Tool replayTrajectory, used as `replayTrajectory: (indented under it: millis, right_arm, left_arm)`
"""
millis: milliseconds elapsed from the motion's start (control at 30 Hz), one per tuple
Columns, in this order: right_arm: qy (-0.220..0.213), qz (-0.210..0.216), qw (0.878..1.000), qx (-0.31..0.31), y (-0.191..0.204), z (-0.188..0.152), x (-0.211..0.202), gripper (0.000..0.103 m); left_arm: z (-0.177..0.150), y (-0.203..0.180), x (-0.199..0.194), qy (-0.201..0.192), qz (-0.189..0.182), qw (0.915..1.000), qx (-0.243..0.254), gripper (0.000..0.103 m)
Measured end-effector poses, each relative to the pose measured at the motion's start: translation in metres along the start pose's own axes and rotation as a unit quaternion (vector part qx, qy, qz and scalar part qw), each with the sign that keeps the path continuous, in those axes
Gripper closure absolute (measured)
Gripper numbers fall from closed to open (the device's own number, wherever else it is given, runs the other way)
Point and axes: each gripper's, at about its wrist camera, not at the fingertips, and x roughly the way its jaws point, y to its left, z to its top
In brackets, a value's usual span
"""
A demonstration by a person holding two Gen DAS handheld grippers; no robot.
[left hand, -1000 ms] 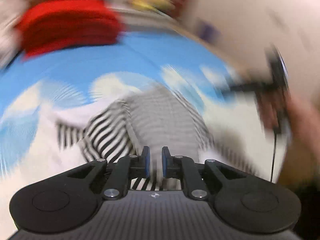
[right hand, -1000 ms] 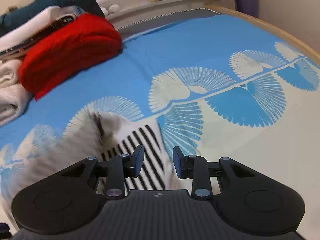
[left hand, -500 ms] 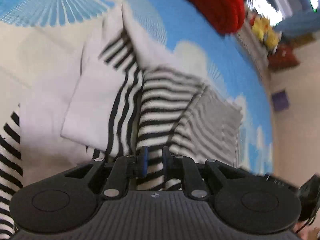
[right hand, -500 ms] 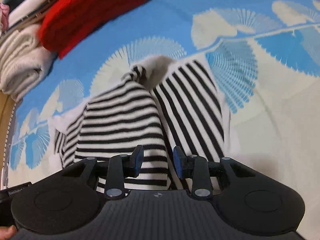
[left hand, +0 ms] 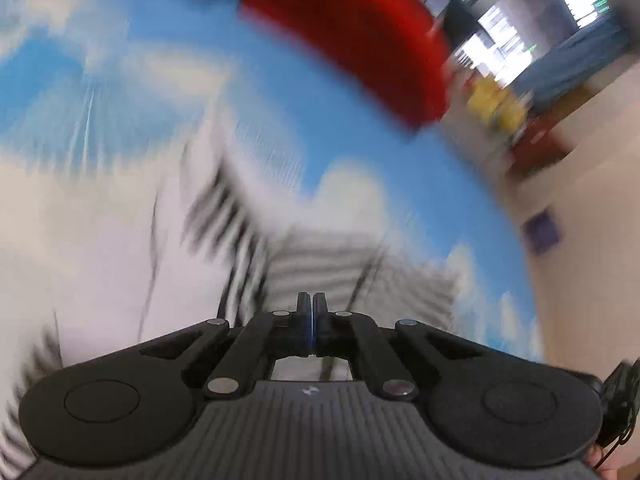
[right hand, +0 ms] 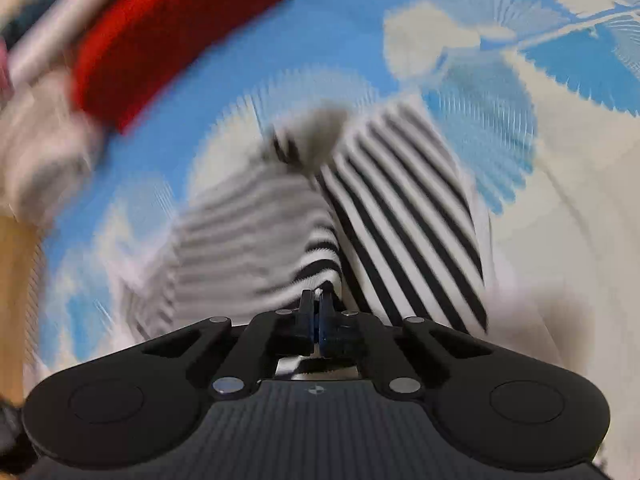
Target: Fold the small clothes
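A black-and-white striped garment (right hand: 400,208) lies crumpled on the blue and white bed cover (right hand: 560,200). One striped panel lies flat to the right and another bunches up to the left. My right gripper (right hand: 317,300) is shut on a raised fold of the garment, with a bit of white cloth showing at its tips. In the blurred left wrist view the same striped garment (left hand: 320,264) runs up to my left gripper (left hand: 312,306). Its fingers are pressed together, and creases in the cloth lead toward them.
A folded red item (right hand: 172,28) lies at the far side of the bed, with pale folded towels (right hand: 36,152) beside it. A wooden bed edge (right hand: 16,280) shows at the left. Yellow toys (left hand: 496,104) and a beige wall (left hand: 592,200) stand beyond the bed.
Both grippers have gone from open to shut over the striped garment. The left view has swung and come closer to the cloth; the right gripper has dropped onto the fold.
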Motion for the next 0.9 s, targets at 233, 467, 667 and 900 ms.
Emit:
replayTrajectory:
  millis: [233, 467, 667, 900]
  right_arm:
    - [-0.038, -0.016, 0.999, 0.03, -0.013, 0.013, -0.019, 0.102]
    - [0.015, -0.076, 0.995, 0.06, -0.033, 0.01, 0.002, 0.098]
    - [0.021, -0.077, 0.996, 0.029, -0.028, 0.01, 0.004, 0.1]
    - [0.027, -0.081, 0.996, 0.022, -0.027, 0.012, 0.007, 0.098]
  left_arm:
    - [-0.027, 0.008, 0.036, 0.136, -0.028, 0.9892, -0.047, 0.096]
    - [-0.059, 0.001, 0.062, 0.182, 0.026, 0.9823, -0.036, 0.084]
    - [-0.048, 0.002, 0.053, 0.156, 0.043, 0.9862, -0.033, 0.103]
    - [-0.043, 0.012, 0.048, 0.17, 0.053, 0.9822, -0.059, 0.079]
